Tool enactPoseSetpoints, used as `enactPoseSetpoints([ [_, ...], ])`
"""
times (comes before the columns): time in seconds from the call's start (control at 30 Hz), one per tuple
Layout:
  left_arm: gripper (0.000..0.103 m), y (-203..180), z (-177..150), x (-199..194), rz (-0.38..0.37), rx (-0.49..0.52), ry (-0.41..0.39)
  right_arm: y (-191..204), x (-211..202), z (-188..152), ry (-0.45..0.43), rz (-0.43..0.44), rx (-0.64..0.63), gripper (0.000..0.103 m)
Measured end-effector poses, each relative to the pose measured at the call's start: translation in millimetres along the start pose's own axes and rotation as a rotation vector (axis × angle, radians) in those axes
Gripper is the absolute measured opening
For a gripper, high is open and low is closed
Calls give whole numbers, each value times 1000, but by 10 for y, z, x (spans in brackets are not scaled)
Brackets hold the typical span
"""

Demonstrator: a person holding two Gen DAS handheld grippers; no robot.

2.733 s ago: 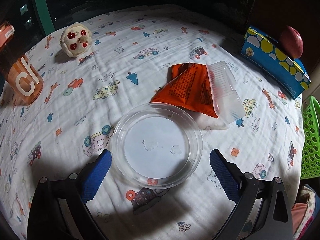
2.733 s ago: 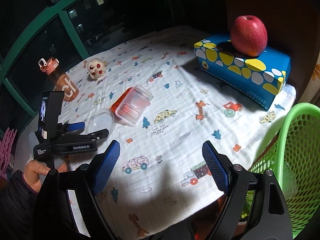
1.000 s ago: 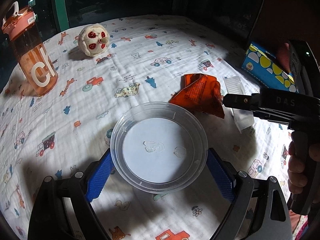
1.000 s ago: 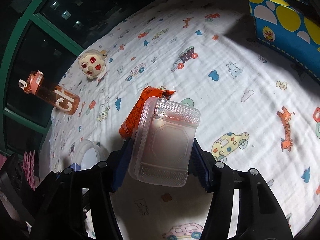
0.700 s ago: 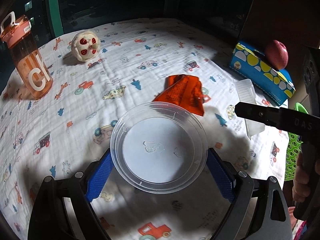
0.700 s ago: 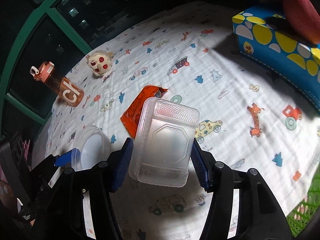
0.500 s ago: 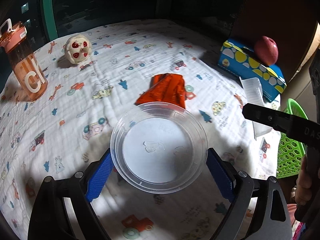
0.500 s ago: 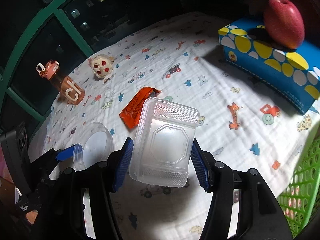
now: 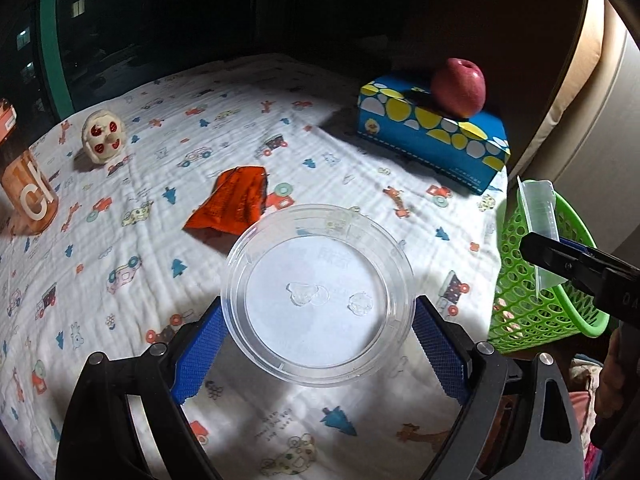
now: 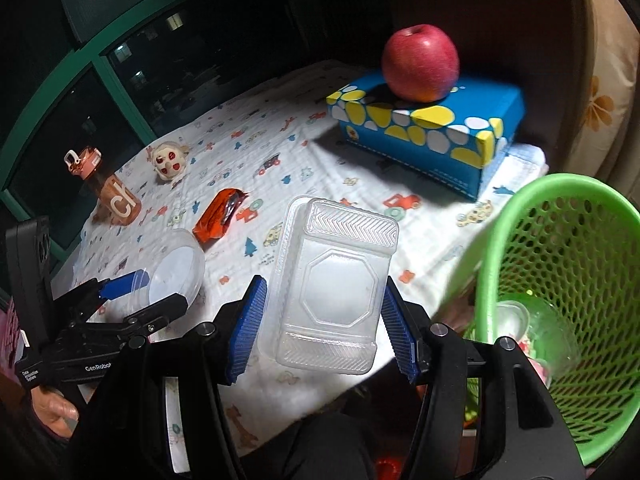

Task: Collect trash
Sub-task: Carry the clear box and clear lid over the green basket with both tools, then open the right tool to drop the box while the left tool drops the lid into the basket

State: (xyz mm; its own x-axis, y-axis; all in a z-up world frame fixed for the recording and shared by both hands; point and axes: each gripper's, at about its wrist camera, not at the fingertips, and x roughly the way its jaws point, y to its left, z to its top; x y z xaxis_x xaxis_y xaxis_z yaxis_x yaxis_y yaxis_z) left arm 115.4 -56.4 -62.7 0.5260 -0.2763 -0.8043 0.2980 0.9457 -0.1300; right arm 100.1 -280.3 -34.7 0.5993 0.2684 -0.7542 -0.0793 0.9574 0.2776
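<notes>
Both wrist views face forward, sharing green basket (image 9: 536, 280) (image 10: 560, 280).

left gripper (image 9: 318, 344) clamped, right gripper (image 10: 322, 322) clamped, both raised

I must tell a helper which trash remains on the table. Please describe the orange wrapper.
On the white cartoon-print cloth, look between the orange drink bottle and the blue-and-yellow box. The crumpled orange foil wrapper lies flat there, the only loose flat packet.
</notes>
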Motion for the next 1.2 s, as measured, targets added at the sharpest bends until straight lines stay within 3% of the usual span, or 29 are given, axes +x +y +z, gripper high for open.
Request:
enactPoseSetpoints([
  [0.7,88,-1366,376,-16,-148,174,-26,-1218,-763,-292,-97,-256,155,58],
  [1.0,88,-1889,500,125,-194,239,-11,-1585,-875,-405,-96,-293,212,59],
  [1.2,88,-2179,502,229,-219,276,6,-1715,-936,-470,-99,-299,235,67],
])
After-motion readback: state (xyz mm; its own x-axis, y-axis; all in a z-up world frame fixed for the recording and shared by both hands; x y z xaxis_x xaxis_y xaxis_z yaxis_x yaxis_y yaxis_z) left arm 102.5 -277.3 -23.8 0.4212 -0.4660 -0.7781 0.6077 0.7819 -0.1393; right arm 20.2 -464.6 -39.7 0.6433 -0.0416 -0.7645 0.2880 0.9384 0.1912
